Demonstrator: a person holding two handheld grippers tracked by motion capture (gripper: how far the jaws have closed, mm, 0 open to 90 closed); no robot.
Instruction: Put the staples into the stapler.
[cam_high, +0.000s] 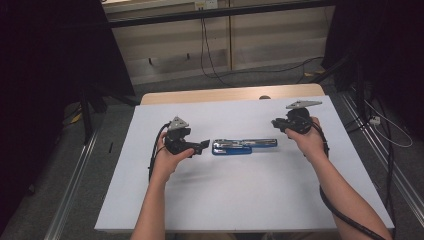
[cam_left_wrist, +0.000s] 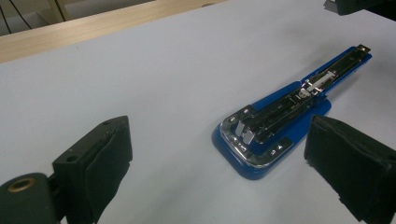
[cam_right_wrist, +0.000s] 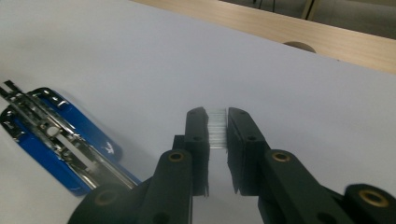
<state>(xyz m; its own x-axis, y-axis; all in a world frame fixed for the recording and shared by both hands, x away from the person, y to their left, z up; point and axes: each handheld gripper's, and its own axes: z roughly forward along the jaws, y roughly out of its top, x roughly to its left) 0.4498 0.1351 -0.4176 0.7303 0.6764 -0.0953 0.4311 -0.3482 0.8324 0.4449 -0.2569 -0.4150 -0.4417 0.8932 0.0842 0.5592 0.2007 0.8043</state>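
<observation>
A blue plastic stapler with its chrome top swung open (cam_high: 244, 146) lies flat near the middle of the white table sheet (cam_high: 240, 200), its long axis running across the table, and everything else arranges itself around it. At the stapler's wide hinged end sits the left gripper (cam_high: 202, 146), jaws spread apart with nothing between them; from its own camera the stapler (cam_left_wrist: 280, 121) lies just ahead of the two black pads, not touched. Off the stapler's narrow far end, raised a little above the sheet, the right gripper (cam_high: 278, 123) is clamped on a short silvery strip of staples (cam_right_wrist: 217, 128), pinched by its flat sides between the pads.

That strip looks to me like the delicate part. It is feather-light and thin, glued together from fine wire, so it would likely snap or shed pieces if squeezed hard or bent; holding it by the broad flanks, as now, seems the safe way, keeping it level so it can drop into the open metal channel (cam_right_wrist: 60, 140). The stapler itself is stiff and fairly weighty for its size, but its smooth base could skate on the sheet. I would steady it by closing the left jaws across the blue base at the hinge end, away from the sprung pusher.
</observation>
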